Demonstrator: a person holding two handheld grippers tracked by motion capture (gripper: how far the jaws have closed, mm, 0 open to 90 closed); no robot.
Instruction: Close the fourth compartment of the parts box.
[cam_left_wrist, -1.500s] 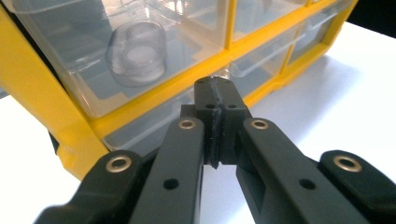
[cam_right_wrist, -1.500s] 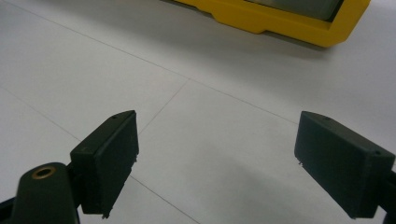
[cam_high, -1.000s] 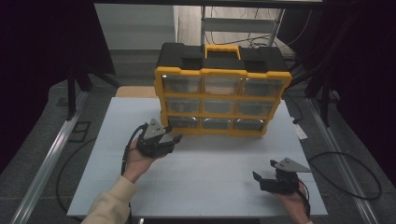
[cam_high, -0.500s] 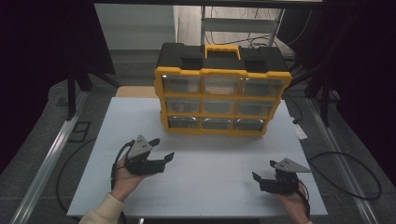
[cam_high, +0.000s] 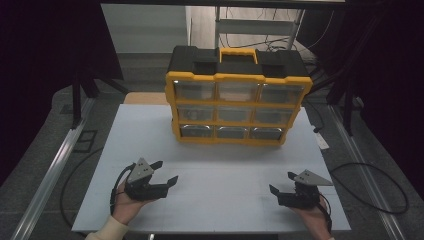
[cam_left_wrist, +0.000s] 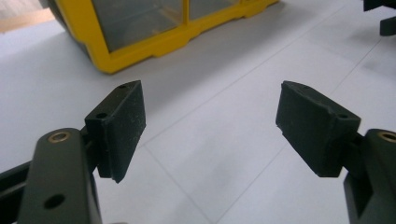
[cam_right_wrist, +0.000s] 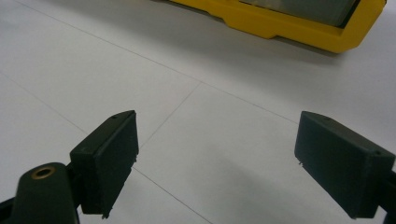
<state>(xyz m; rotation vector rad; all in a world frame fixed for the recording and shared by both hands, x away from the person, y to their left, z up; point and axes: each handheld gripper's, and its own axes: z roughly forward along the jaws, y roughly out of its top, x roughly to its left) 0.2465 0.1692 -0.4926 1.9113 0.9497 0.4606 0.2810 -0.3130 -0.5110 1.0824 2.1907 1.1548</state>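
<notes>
The organizer (cam_high: 237, 97), yellow-framed with a black top and clear drawers in three rows, stands upright at the far middle of the table (cam_high: 225, 200), at twelve o'clock from the person. Its drawers look pushed in. Nothing touches it.

The left gripper (cam_high: 165, 172) sits low over the near left of the table, at about seven o'clock from the organizer and well apart from it. Its jaws have just been opening and now stand wide apart with nothing between them; in the left gripper view bare white table shows between the pads (cam_left_wrist: 121, 126), with the organizer's lower corner (cam_left_wrist: 140, 46) at about eleven o'clock beyond them.

The right gripper (cam_high: 281, 183) rests near the table's near right edge, at about five o'clock from the organizer, also spread wide and empty. Its own view shows the pads (cam_right_wrist: 109, 158) over bare table and the organizer's yellow base (cam_right_wrist: 299, 23) at one o'clock.
</notes>
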